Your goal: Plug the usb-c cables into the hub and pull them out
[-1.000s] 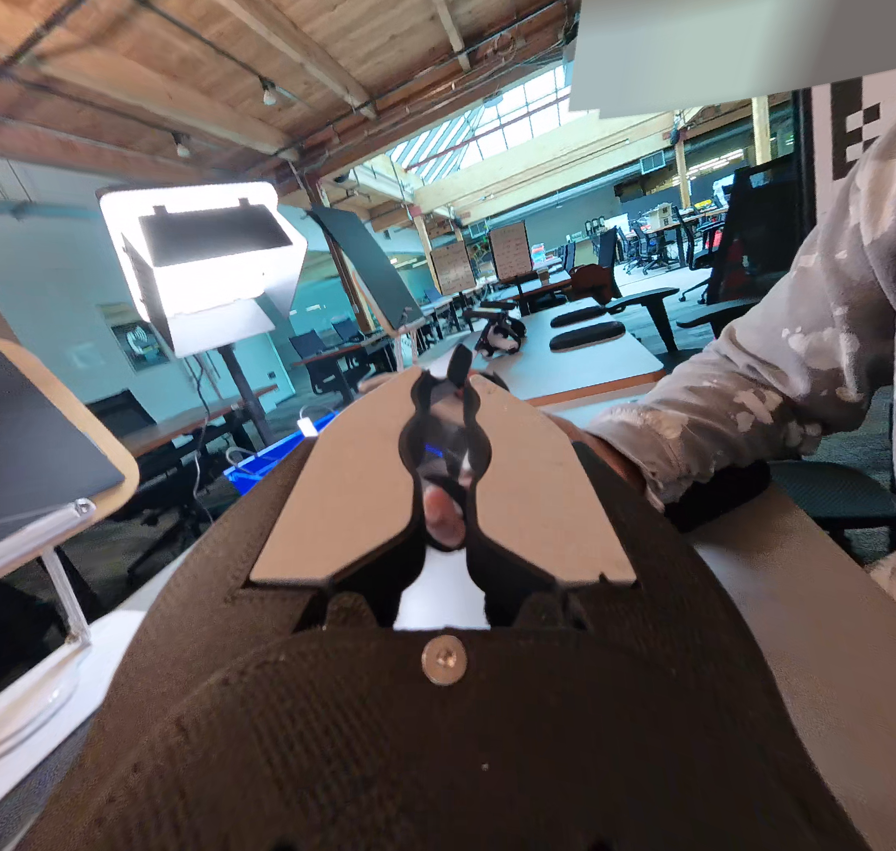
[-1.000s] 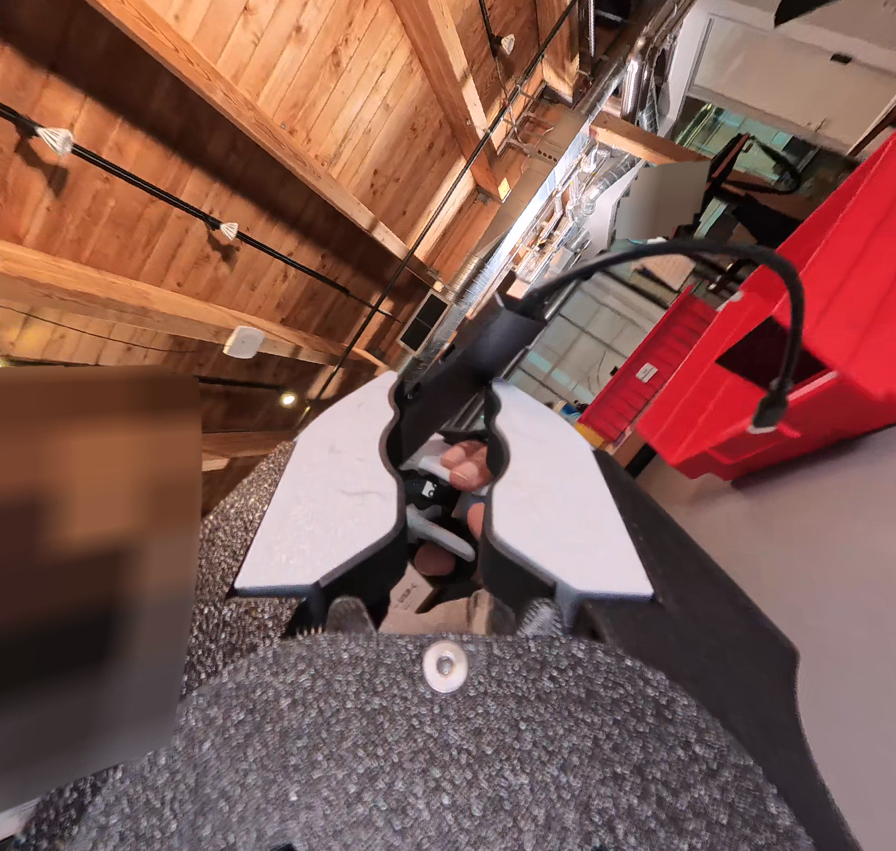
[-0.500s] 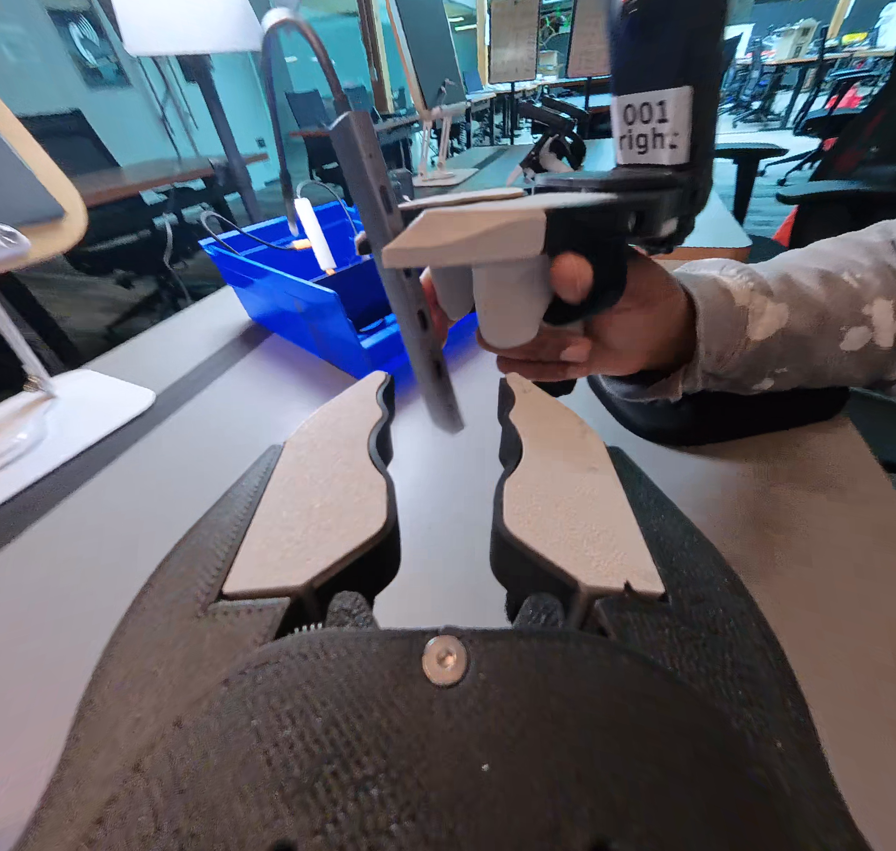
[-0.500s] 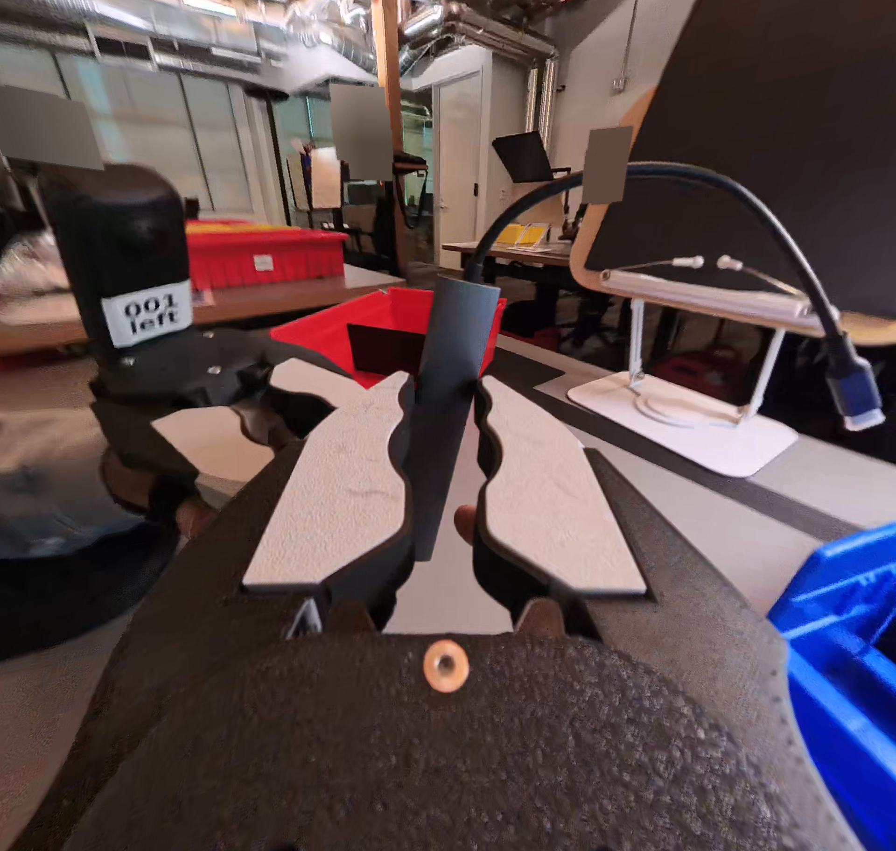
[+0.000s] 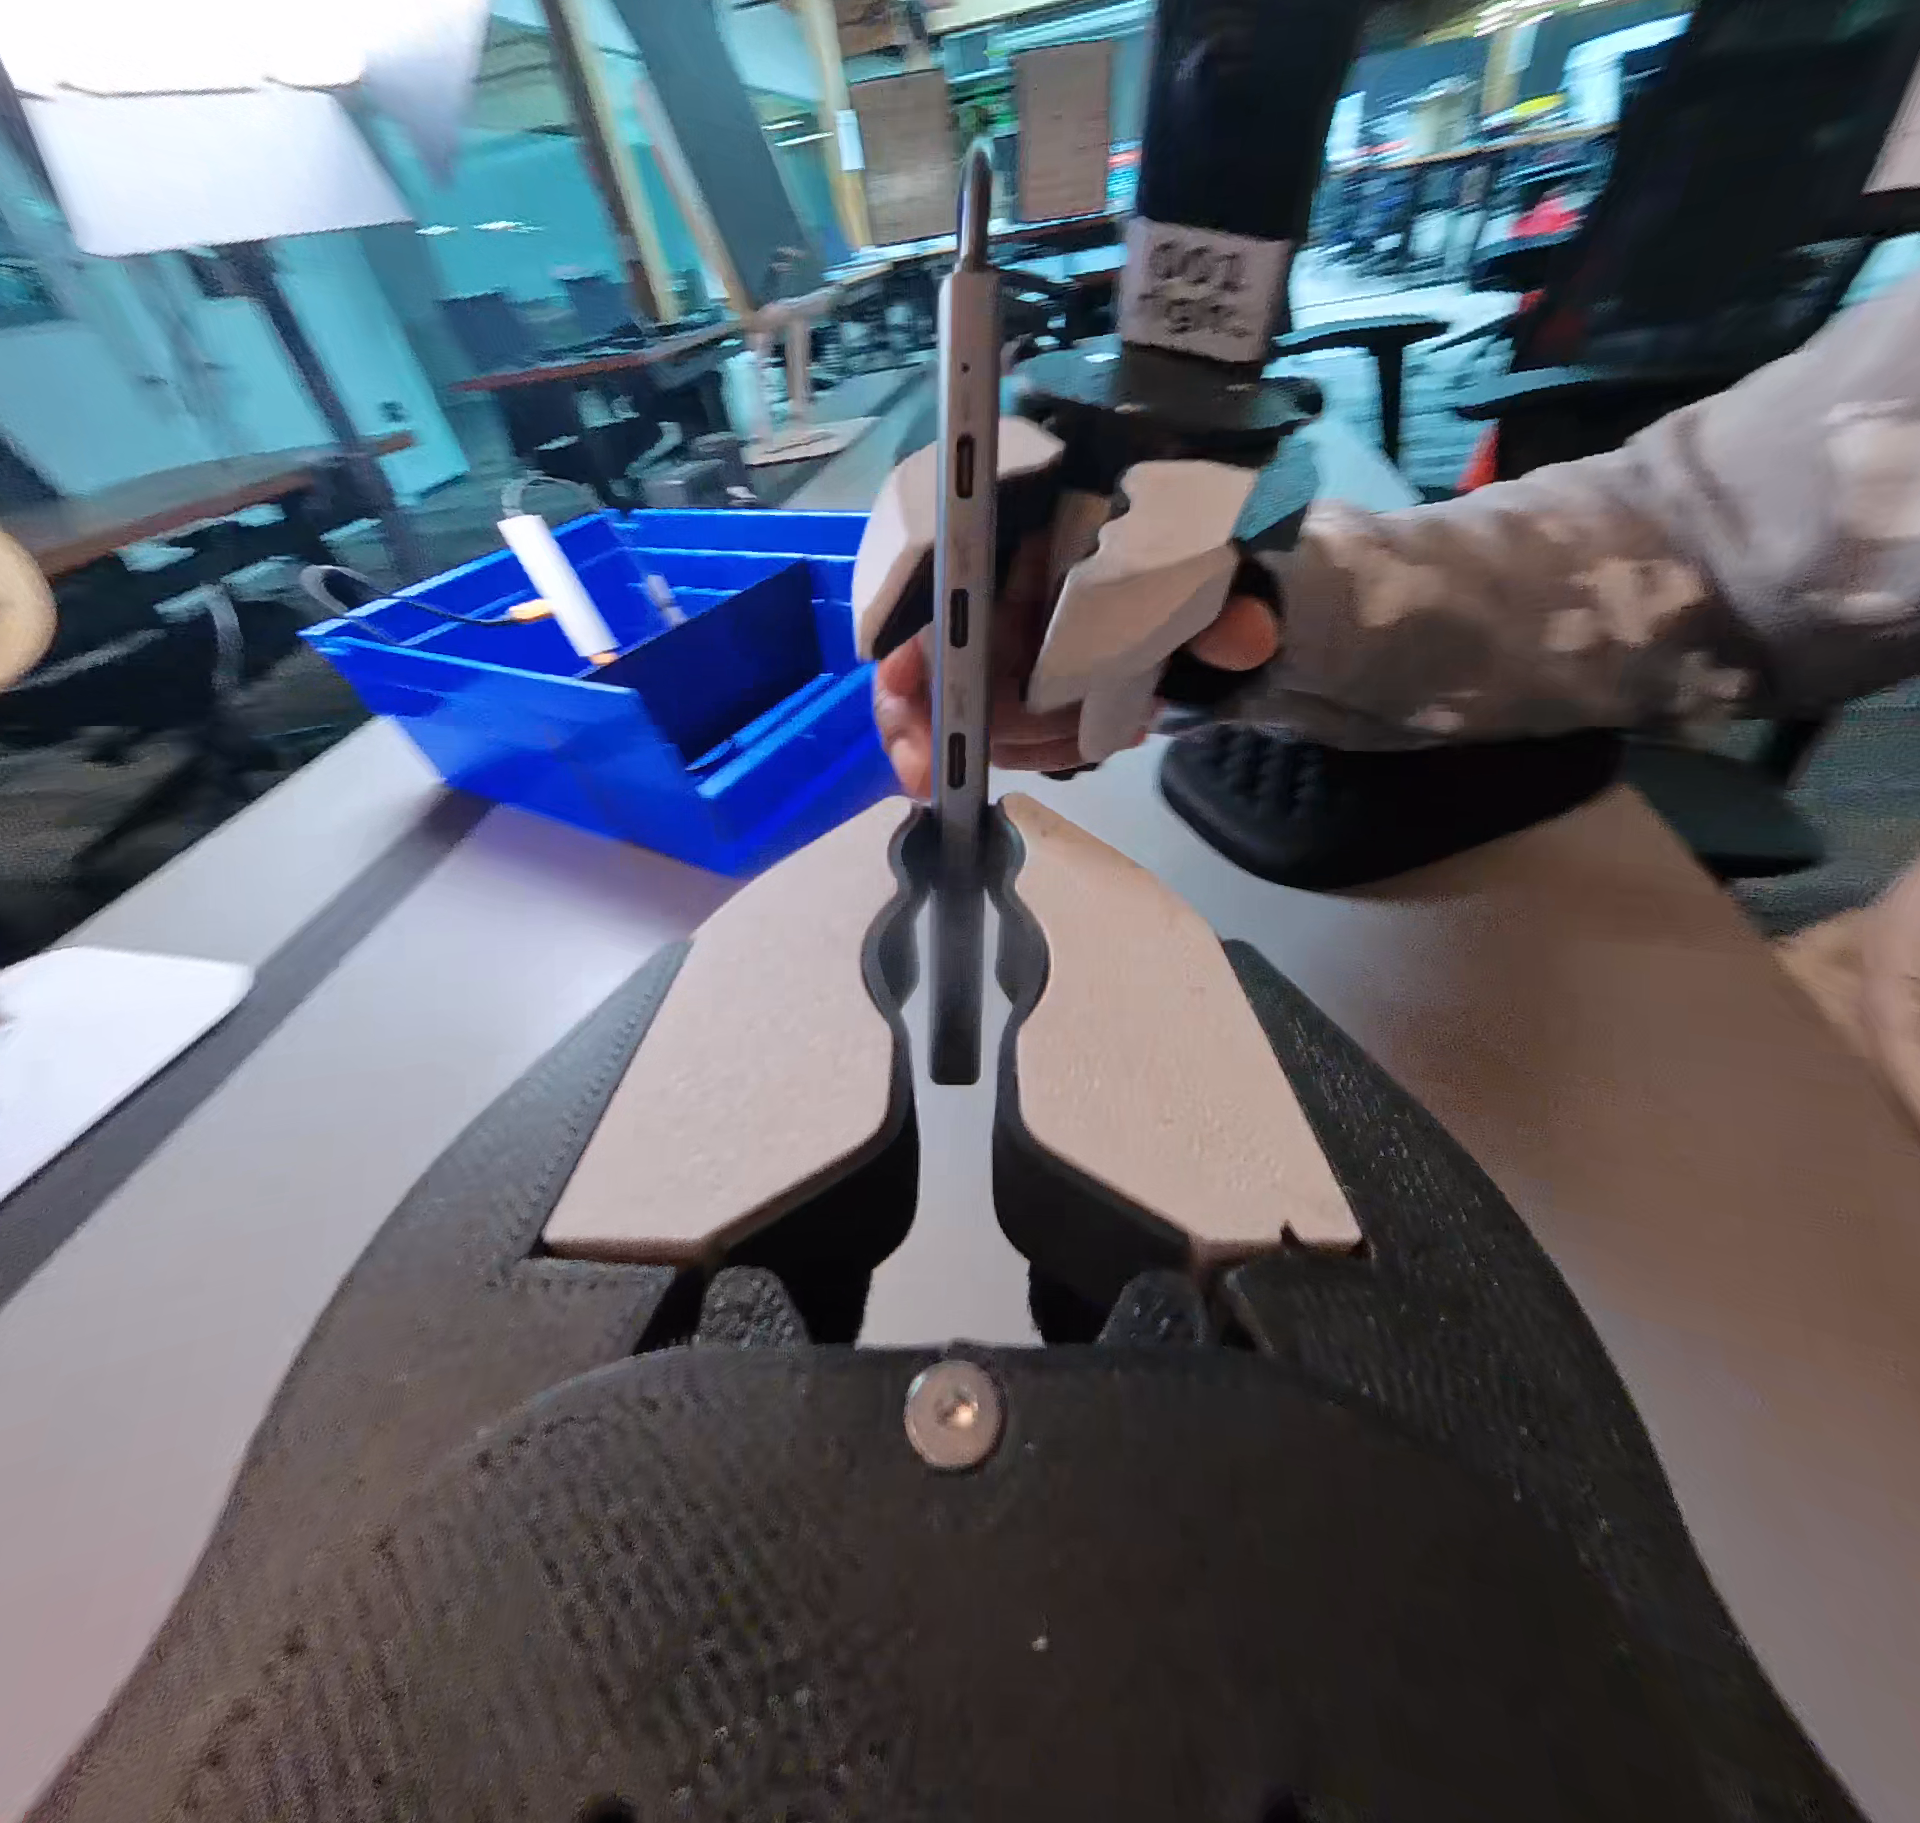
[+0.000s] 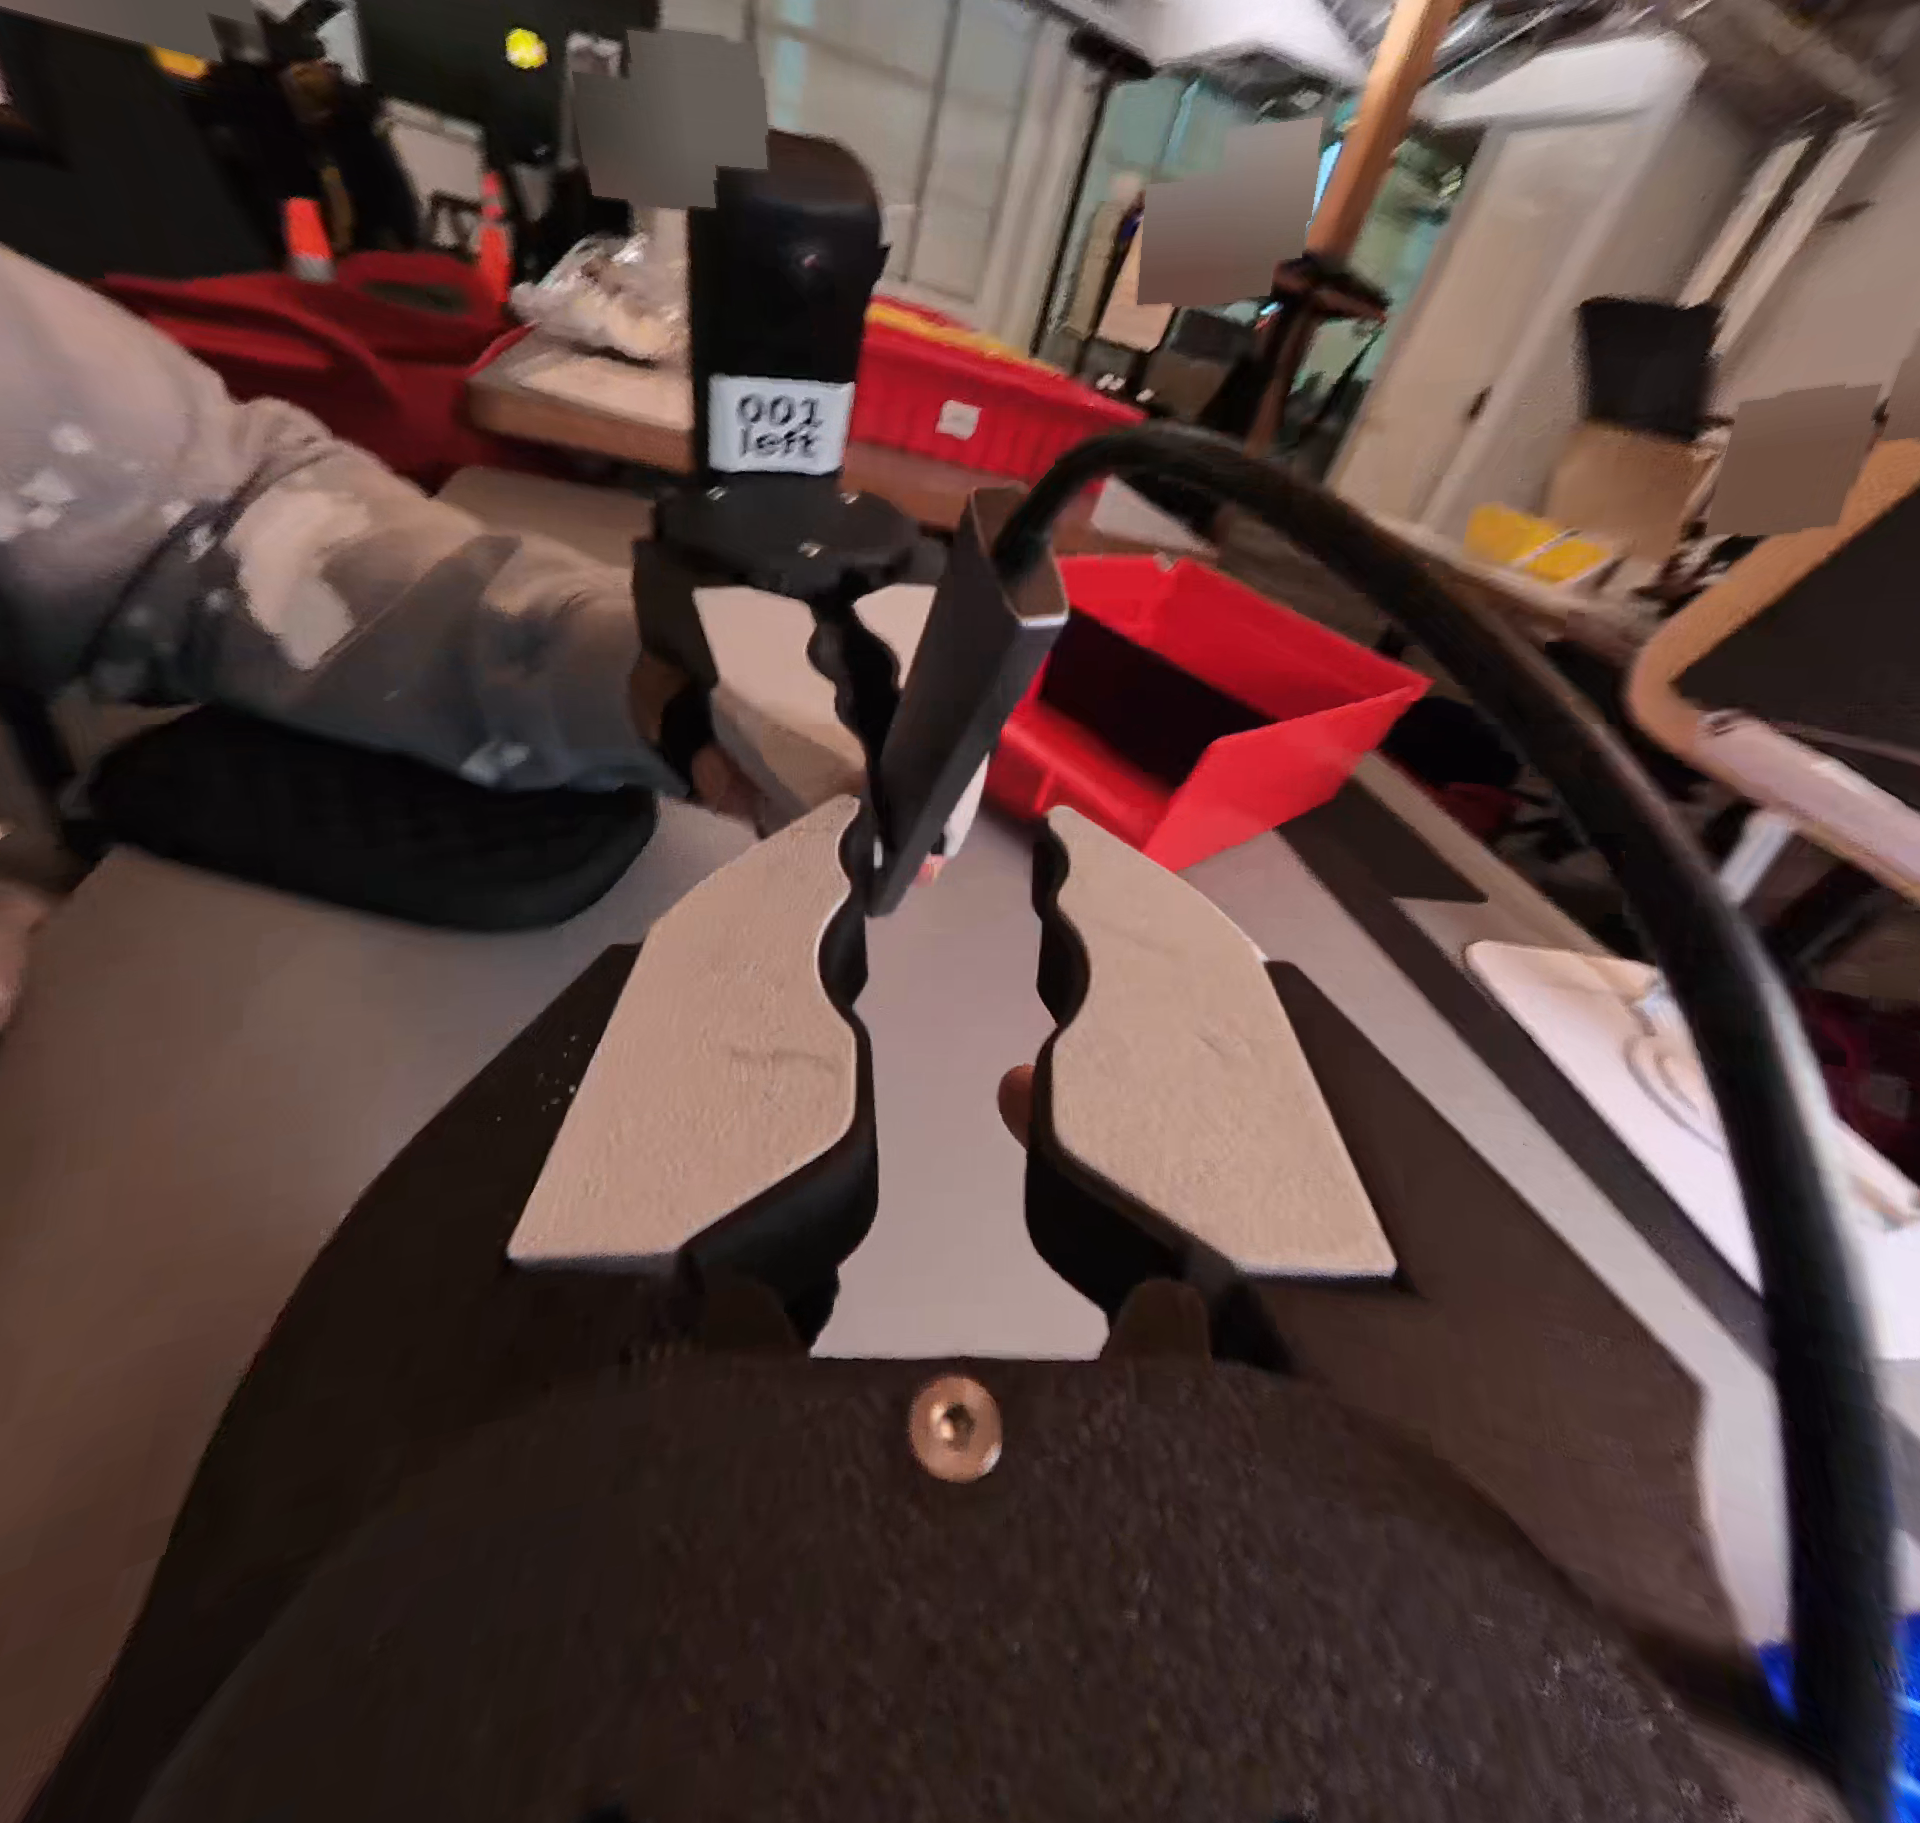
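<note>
The grey USB hub [image 5: 961, 630] stands upright with its side ports facing the left wrist camera. My left gripper [image 5: 958, 817] is shut on the hub's lower end. My right gripper [image 5: 1039, 578] shows behind it, its jaws apart on either side of the hub. In the right wrist view my right gripper [image 6: 951, 828] is open, and the hub [image 6: 956, 693] leans by its left fingertip, held by the left gripper [image 6: 831, 672]. The hub's black cable [image 6: 1558, 734] arcs over to the right. No USB-C cable is plugged in.
A blue bin [image 5: 582, 734] with a white stick and cables sits on the grey table, back left. A red bin [image 6: 1226, 734] sits behind the hub. A white stand base [image 6: 1662, 1046] lies at right. A black arm pad [image 5: 1351, 817] lies under the sleeve. The grippers are tip to tip, or close to it.
The hub has passed from my right gripper to my left. The left gripper closed on its lower end, and the right gripper opened and let go.
</note>
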The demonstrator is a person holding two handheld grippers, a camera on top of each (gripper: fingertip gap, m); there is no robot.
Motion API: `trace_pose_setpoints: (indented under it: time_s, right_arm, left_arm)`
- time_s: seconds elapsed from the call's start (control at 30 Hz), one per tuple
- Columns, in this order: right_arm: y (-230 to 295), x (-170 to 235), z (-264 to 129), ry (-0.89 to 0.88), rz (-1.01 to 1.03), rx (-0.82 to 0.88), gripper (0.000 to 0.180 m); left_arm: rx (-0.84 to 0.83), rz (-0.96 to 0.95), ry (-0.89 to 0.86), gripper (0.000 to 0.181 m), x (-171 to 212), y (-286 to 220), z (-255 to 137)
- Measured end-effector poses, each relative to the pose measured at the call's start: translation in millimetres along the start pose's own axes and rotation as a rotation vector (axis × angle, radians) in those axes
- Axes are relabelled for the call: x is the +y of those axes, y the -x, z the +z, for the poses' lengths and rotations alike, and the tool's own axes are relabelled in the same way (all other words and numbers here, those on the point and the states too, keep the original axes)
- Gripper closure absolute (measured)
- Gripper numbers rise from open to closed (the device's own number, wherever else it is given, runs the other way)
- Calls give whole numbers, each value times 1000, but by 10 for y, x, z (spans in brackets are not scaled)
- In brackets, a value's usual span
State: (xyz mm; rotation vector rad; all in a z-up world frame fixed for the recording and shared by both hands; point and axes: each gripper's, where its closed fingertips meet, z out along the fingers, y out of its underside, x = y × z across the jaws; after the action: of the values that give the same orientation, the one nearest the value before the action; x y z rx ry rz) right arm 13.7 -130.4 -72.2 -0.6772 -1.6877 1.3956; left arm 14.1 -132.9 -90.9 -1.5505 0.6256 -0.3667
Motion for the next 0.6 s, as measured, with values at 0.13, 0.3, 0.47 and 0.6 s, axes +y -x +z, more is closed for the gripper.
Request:
trace_pose_setpoints:
  time_s: [0.13, 0.3, 0.47, 0.6]
  right_arm:
    - [170, 97, 25, 21, 29, -99, 151]
    - [229, 138, 51, 25, 64, -129, 165]
    - [221, 185, 45, 26, 134, -159, 170]
    - [148, 109, -12, -33, 198, -160, 170]
  left_arm:
    - [86, -21, 2, 171, 64, -118, 28]
    - [113, -43, 34, 171, 156, -184, 77]
    - [111, -89, 23, 170, 202, -176, 98]
    - [86, -82, 33, 162, 249, -126, 83]
